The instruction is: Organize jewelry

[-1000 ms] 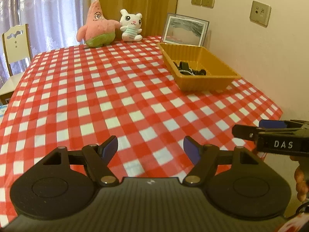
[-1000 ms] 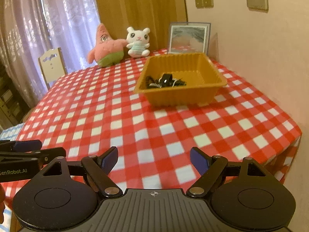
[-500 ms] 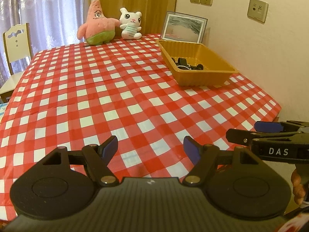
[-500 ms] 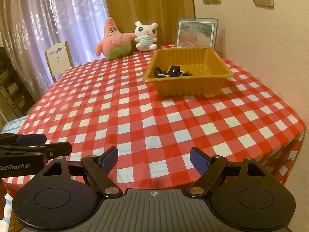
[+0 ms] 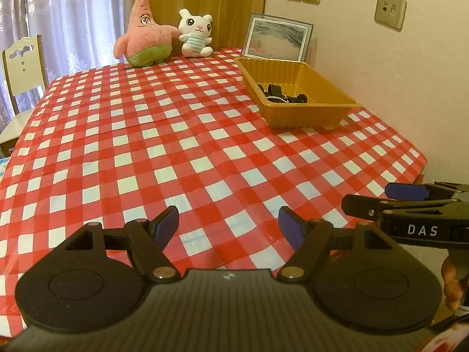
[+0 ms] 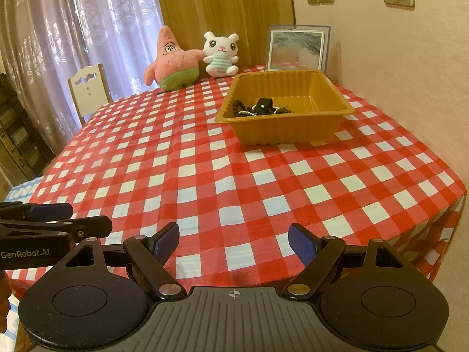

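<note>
Well short of the orange tray (image 6: 281,130) holding dark jewelry (image 6: 261,108), the left hand-held gripper (image 5: 228,224) and right hand-held gripper (image 6: 233,240) are hovering over the checkered bench (image 6: 234,182), both gaping wide and holding nothing.

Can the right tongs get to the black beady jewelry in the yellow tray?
Probably yes: the right tongs are open, and only bare checked tablecloth lies before the open-topped yellow plastic tray holding the black jewelry.

Both views have shifted: the tray (image 5: 296,88) and tablecloth (image 5: 181,146) sit slightly farther off and the cloth's near edge shows more, while the right gripper (image 5: 390,199) appears a little lower in the left view
</note>
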A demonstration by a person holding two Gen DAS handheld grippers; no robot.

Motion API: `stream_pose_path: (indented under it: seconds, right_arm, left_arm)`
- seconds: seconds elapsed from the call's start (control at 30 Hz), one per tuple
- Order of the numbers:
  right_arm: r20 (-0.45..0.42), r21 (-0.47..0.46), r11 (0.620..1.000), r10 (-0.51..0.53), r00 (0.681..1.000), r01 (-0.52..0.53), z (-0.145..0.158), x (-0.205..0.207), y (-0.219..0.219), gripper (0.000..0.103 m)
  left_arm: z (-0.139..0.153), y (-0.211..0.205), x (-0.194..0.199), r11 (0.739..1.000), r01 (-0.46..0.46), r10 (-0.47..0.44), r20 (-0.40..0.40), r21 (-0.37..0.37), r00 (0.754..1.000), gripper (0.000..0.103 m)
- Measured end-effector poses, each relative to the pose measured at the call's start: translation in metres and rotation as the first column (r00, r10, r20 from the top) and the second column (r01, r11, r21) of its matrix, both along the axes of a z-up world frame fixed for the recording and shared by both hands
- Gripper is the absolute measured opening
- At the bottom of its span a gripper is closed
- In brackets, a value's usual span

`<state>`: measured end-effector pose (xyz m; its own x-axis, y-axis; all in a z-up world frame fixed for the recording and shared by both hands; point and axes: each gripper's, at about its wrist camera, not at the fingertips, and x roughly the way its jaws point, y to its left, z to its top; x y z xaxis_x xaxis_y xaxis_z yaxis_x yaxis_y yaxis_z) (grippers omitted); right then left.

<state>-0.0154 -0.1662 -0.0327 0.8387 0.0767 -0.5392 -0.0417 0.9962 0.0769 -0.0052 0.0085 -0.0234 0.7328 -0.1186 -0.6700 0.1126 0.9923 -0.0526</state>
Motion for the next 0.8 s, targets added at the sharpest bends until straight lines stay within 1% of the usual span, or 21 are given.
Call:
stream_pose_path:
  seconds: [0.8]
  right_arm:
    - [-0.002, 0.0, 1.0, 0.0, 1.0, 0.0, -0.0007, 0.0031, -0.001, 0.081]
  left_arm:
    - [-0.0002, 0.0001, 0.002, 1.0, -0.002, 0.002, -0.002, 0.0, 1.0, 0.073]
